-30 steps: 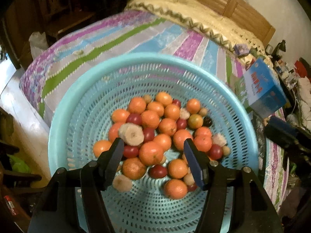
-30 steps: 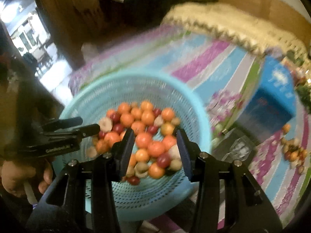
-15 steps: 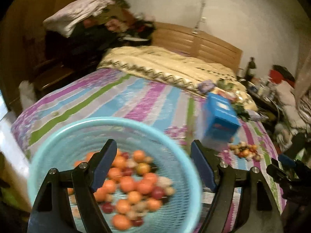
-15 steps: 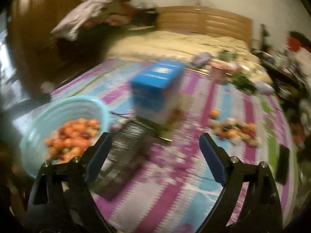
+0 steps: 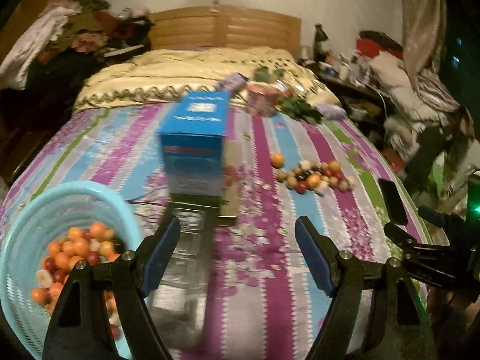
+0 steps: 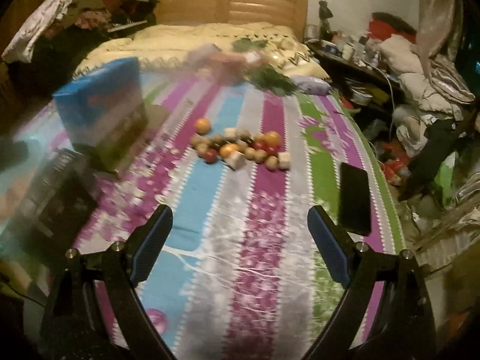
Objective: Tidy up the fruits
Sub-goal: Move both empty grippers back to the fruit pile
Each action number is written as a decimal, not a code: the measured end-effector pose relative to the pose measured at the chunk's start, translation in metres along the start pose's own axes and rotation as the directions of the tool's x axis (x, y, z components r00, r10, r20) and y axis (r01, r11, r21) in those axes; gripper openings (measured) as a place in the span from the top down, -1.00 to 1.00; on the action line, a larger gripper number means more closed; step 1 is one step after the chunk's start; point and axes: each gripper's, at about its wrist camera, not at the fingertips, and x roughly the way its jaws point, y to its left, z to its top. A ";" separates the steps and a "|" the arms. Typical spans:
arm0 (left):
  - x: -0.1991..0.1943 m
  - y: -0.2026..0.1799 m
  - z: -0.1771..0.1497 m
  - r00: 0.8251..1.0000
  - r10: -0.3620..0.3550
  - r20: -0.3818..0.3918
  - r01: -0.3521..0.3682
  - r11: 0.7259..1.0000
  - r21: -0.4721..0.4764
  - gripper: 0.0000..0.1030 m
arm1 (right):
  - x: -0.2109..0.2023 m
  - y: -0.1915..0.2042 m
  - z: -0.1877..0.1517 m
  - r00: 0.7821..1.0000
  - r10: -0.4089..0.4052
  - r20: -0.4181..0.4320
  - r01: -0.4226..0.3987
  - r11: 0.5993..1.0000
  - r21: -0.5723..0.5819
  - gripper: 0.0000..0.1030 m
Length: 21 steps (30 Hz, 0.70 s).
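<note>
Fruits split in two lots: one heap sits in the turquoise basket (image 5: 27,225) at the near left of the bed, another loose pile of fruits (image 6: 240,147) lies on the striped bedspread (image 6: 264,225) further out, toward the right side. Likely the loose pile is what gets gathered next, since both grippers face that way.

Left gripper (image 5: 238,255) jaws wide, nothing between them, bare bedspread and a clear plastic tray (image 5: 183,258) under its left finger. Right gripper (image 6: 240,234) jaws also wide and empty, hovering over bare cloth, the pile ahead and well apart. Wide jaws make sense for small round fruit approached from above.

Near things: black phone (image 6: 354,198) lies flat just beside the right gripper's right finger, on the green stripe; could get nudged. Dark tray or box at the left edge of the right view is blurred, cannot tell what.

Mid: blue box (image 5: 195,138) stands upright between basket and pile, so carrying across to the basket means going round or over it.

Far: pink tub (image 5: 264,99), green leaves (image 6: 270,78), cream quilt (image 5: 186,69), wooden headboard (image 6: 234,6). Cluttered nightstand right, clothes heap left.
</note>
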 end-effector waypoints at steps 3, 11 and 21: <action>0.014 -0.023 0.000 0.999 -0.012 -0.032 0.013 1.000 0.009 -0.55 | 0.006 -0.016 -0.002 1.000 0.002 -0.009 -0.002 1.000 0.015 -0.78; 0.047 -0.063 0.006 0.997 -0.009 -0.076 0.012 0.999 0.050 -0.55 | 0.025 -0.040 -0.001 1.000 -0.017 -0.018 0.017 1.000 0.013 -0.78; 0.092 -0.081 0.010 0.993 -0.019 -0.115 0.027 0.997 0.068 -0.55 | 0.051 -0.050 0.005 0.999 -0.003 -0.039 0.004 1.000 0.010 -0.78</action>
